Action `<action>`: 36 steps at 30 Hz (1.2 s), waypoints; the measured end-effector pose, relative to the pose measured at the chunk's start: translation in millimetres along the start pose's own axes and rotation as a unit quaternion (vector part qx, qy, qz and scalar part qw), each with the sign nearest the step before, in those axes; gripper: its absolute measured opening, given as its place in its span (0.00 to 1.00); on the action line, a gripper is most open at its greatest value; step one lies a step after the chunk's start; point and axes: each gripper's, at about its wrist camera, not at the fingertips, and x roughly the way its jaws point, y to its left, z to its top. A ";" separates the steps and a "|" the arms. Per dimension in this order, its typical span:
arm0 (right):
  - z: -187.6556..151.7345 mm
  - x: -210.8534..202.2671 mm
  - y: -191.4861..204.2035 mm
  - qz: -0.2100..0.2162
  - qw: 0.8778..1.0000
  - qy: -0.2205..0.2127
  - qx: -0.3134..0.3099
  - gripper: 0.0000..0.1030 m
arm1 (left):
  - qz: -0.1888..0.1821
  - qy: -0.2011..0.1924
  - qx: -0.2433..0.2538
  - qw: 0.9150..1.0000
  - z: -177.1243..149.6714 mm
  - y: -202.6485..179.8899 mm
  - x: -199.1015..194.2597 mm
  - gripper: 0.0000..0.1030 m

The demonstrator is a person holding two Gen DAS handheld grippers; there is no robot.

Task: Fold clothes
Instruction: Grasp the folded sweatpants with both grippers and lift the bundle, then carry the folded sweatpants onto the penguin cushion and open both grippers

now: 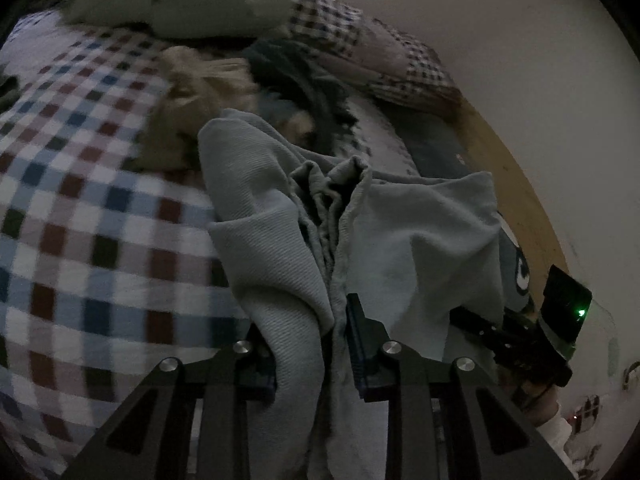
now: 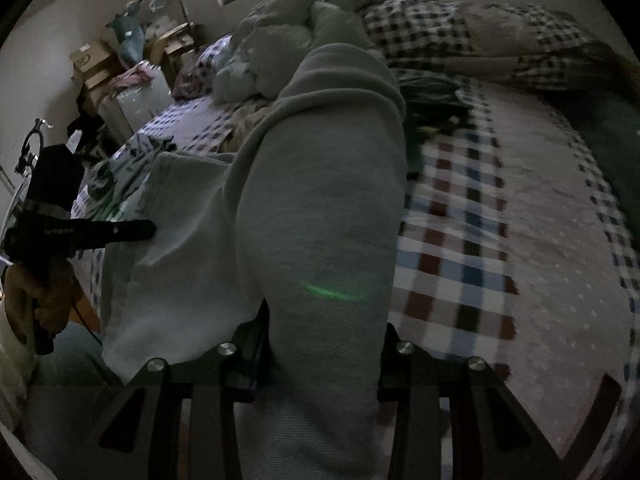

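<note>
So both grippers are clamped on the same grey garment (image 1: 280,208): left gripper (image 1: 312,344) pinches a bunched edge, right gripper (image 2: 320,364) a thick fold. It hangs between them over the checked bed (image 2: 460,240), long axis running hand to hand, neither nearer.

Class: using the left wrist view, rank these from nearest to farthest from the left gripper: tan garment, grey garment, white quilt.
1. grey garment, clamped in the left gripper.
2. tan garment, beyond, upper left on the checked bedspread.
3. white quilt, top of view.
</note>
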 end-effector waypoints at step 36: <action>78.9 -121.2 -319.2 -0.210 0.972 -0.052 0.095 0.38 | -0.056 0.053 0.074 0.994 119.7 -282.5 306.9 0.27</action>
